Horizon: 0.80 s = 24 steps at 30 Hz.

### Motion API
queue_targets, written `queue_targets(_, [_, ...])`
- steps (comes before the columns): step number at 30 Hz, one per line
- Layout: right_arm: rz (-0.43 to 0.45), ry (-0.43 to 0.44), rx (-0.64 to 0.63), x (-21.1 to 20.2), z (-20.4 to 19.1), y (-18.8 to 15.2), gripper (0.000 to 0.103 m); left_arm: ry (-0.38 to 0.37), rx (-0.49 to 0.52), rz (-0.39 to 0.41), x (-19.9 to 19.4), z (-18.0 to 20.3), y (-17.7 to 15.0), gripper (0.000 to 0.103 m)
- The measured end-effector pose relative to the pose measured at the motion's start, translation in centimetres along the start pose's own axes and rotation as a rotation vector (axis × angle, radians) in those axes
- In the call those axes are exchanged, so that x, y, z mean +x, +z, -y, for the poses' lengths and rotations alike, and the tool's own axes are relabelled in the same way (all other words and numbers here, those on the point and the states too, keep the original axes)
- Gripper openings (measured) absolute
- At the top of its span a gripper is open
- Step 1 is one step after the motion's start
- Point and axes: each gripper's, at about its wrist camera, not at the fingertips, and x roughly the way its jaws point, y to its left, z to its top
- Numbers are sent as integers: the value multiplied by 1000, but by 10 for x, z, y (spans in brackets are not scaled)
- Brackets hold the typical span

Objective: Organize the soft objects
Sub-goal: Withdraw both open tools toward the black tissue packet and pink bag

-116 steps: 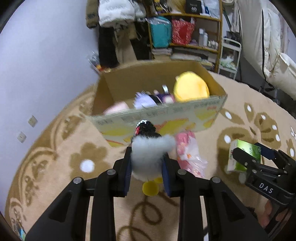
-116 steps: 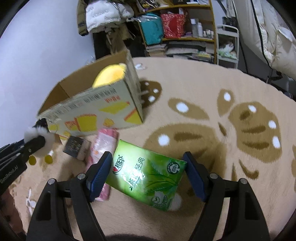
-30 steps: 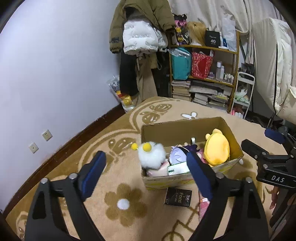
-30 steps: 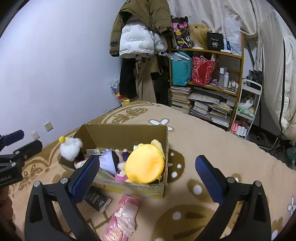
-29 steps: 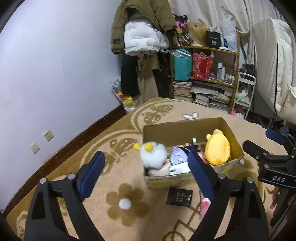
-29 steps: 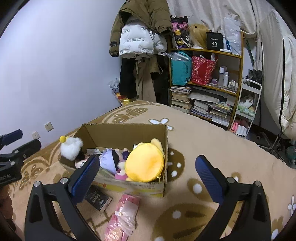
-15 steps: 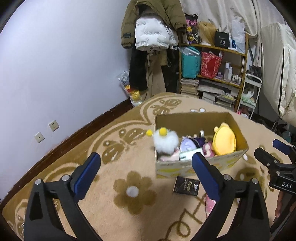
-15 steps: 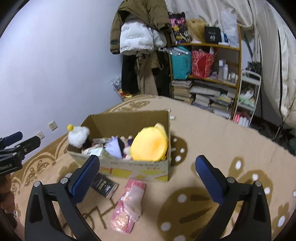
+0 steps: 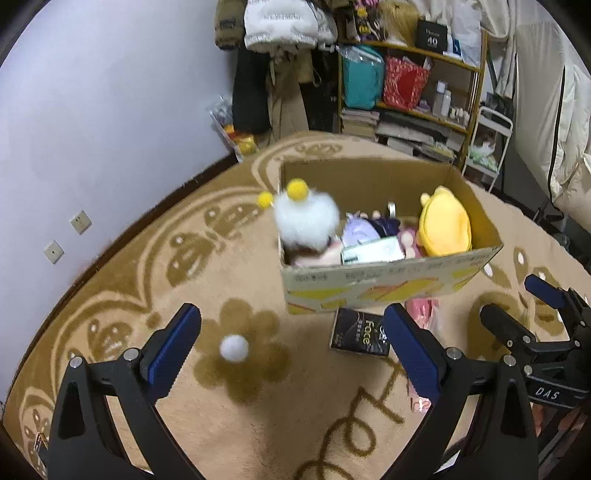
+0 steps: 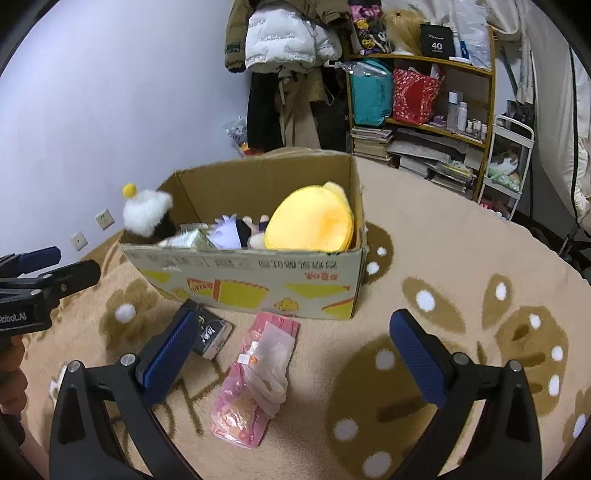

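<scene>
A tan carpet [image 10: 443, 258] with brown flower shapes and white dots covers the floor. At the far wall stands a wooden shelf [image 10: 487, 110] holding a teal bag [image 10: 371, 96], a red bag [image 10: 415, 96], small bottles and stacked books. Left of it hang a white puffer jacket [image 10: 284, 35] and dark coats. Two wall sockets [image 9: 66, 236] sit low on the left wall.

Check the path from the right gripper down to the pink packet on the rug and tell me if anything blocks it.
Nothing visible blocks it. The pink packet lies flat on the rug, in front of the cardboard box, with open carpet around it. The right gripper is open and empty above it. The black packet lies apart, off to the picture's left.
</scene>
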Motion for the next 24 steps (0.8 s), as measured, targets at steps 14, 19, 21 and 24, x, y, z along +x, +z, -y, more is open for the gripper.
queue_targets(14, [-89,-8,-14,46,-5,-29,103,-37,25,-110,52,15,-9,98])
queue_targets(19, [-105,-9,-18,56,-7,-36,103,-45,40,-133,64,20,-10,98])
queue_targets(21, [-109,-5,-21,59,-8,-38,103,-50,44,-140,67,22,-11,98])
queue_targets(24, [-122,-8,-35,65,-10,-42,103,-60,45,-150,73,25,-12,98])
